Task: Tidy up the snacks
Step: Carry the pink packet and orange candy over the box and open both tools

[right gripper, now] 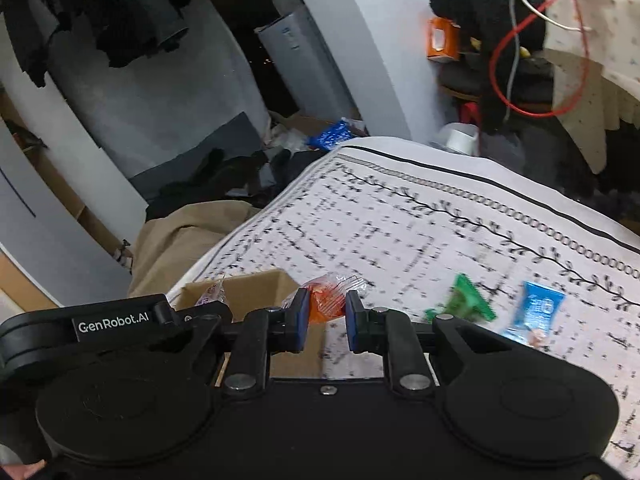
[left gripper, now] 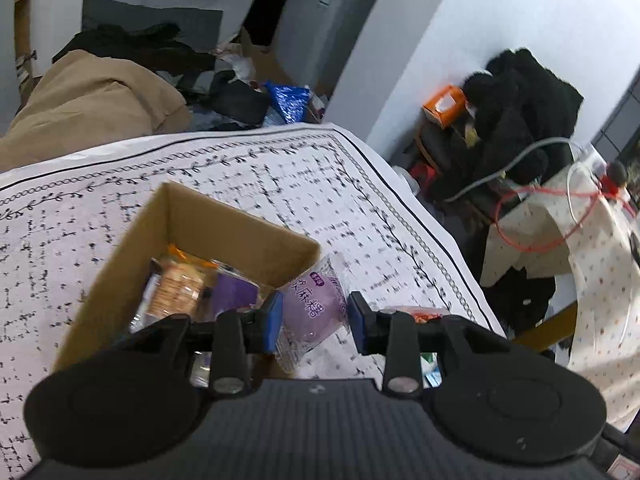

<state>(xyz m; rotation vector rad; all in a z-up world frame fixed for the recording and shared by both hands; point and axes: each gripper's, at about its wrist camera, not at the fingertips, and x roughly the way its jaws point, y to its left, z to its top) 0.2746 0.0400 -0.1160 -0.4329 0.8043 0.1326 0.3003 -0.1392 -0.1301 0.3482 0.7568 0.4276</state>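
Note:
My left gripper (left gripper: 316, 320) is shut on a purple round snack packet (left gripper: 314, 308), held just right of the cardboard box (left gripper: 240, 220). Inside the box lie a cracker packet (left gripper: 176, 288) and a purple packet (left gripper: 236, 294). In the right wrist view my right gripper (right gripper: 326, 316) is shut on an orange snack packet (right gripper: 326, 298), raised above the patterned cloth near the box's (right gripper: 256, 286) corner. A green packet (right gripper: 466, 300) and a blue packet (right gripper: 534, 312) lie on the cloth to its right.
The white tablecloth (left gripper: 280, 184) with black print covers the table; its far edge drops off to a cluttered floor with beige fabric (left gripper: 88, 104), a blue bag (left gripper: 290, 100) and dark clothes. A chair piled with black clothing (left gripper: 516, 116) and red cord (left gripper: 532, 216) stands on the right.

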